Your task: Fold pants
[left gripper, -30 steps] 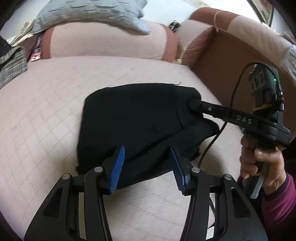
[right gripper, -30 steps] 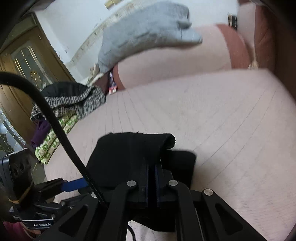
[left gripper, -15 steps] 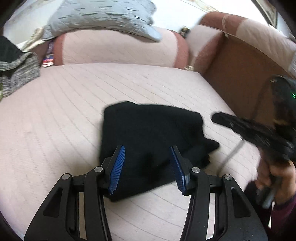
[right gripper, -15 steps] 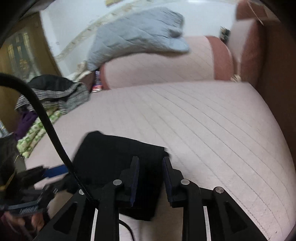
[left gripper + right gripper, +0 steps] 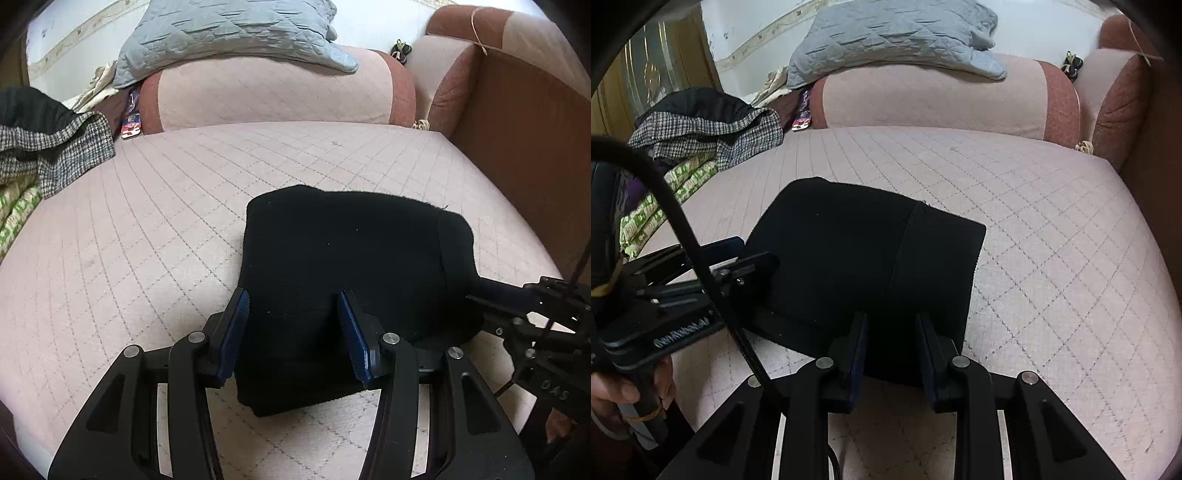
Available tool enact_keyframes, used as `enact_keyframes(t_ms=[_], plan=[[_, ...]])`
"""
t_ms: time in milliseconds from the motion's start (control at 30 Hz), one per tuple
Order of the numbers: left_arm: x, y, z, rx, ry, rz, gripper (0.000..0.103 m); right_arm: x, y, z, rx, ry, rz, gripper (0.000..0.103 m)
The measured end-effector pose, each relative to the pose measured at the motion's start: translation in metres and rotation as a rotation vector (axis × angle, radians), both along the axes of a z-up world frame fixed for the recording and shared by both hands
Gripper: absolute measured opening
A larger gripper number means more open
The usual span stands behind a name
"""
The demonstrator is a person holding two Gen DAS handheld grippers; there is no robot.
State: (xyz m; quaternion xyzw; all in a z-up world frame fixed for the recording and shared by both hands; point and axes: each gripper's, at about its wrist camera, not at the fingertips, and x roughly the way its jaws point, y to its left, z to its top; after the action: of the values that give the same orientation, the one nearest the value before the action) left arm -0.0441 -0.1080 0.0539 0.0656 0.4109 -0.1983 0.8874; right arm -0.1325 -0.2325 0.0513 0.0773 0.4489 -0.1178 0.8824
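Note:
The black pants (image 5: pixel 343 251) lie folded into a compact bundle on the pink quilted sofa seat (image 5: pixel 147 229). My left gripper (image 5: pixel 292 299) hovers open over the bundle's near edge, its blue pads apart and the cloth showing between them from below. My right gripper (image 5: pixel 891 321) stands over the near right part of the pants (image 5: pixel 849 240) with its jaws a little apart and not pinching cloth. The right wrist view shows the left gripper (image 5: pixel 746 254) at the bundle's left edge. The left wrist view shows the right gripper (image 5: pixel 480 291) touching the bundle's right edge.
A grey quilted blanket (image 5: pixel 229 33) lies on the pink back bolster (image 5: pixel 273 96). Checked and green clothes (image 5: pixel 701 136) are piled at the left end. The brown armrest (image 5: pixel 517 147) walls the right side. A black cable (image 5: pixel 683 236) crosses the right wrist view, above a person's hand (image 5: pixel 624 391).
My right gripper opened and let go of the pants' edge, then drew back toward the near side. The fold it held now lies flat. The left gripper stayed open.

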Motion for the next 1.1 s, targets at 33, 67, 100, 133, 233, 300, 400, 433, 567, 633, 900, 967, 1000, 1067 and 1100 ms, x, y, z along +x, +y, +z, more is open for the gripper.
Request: enact_keyframes(t_ms=[33,67,100,133,233,300,400,433,567,633,900,967,1000,1067,1100], plan=[[0.001,0.002,0.001,-0.012,0.009,0.005,0.049,-0.001,0.000,0.005,0.009,-0.016,0.003,0.024],[0.002,0.004,0.002,-0.025,0.019,0.012,0.049,-0.005,-0.001,0.009,0.023,-0.035,0.007,0.024],[0.003,0.006,0.003,-0.036,0.026,0.021,0.049,-0.009,-0.004,0.013,0.044,-0.057,0.004,0.024],[0.003,0.008,0.005,-0.037,0.025,0.026,0.049,-0.012,-0.004,0.016,0.061,-0.074,-0.003,0.025],[0.003,0.010,0.010,-0.023,0.008,0.027,0.049,-0.013,-0.004,0.021,0.053,-0.088,-0.012,0.033],[0.001,0.010,0.013,-0.016,-0.006,0.030,0.049,-0.014,-0.003,0.023,0.052,-0.098,-0.015,0.035],[0.000,0.009,0.016,-0.013,-0.013,0.035,0.049,-0.014,-0.002,0.028,0.057,-0.108,-0.018,0.035],[0.000,0.009,0.017,-0.014,-0.015,0.034,0.049,-0.014,-0.002,0.030,0.051,-0.113,-0.015,0.035],[-0.001,0.012,0.020,-0.021,-0.024,0.044,0.049,-0.017,0.000,0.036,0.042,-0.125,-0.009,0.037],[-0.002,0.012,0.022,-0.024,-0.028,0.055,0.049,-0.019,-0.001,0.039,0.049,-0.135,-0.017,0.044],[-0.004,0.021,0.024,-0.041,-0.038,0.083,0.049,-0.019,0.000,0.038,0.054,-0.135,-0.019,0.045],[-0.004,0.022,0.024,-0.042,-0.038,0.092,0.049,-0.017,0.000,0.036,0.054,-0.127,-0.011,0.046],[-0.004,0.022,0.023,-0.035,-0.040,0.095,0.049,-0.016,0.001,0.035,0.052,-0.124,-0.008,0.047],[-0.005,0.021,0.022,-0.020,-0.045,0.093,0.049,-0.015,0.005,0.032,0.044,-0.119,-0.006,0.047],[-0.006,0.021,0.021,-0.018,-0.046,0.092,0.049,-0.014,0.006,0.031,0.043,-0.119,-0.007,0.047]])
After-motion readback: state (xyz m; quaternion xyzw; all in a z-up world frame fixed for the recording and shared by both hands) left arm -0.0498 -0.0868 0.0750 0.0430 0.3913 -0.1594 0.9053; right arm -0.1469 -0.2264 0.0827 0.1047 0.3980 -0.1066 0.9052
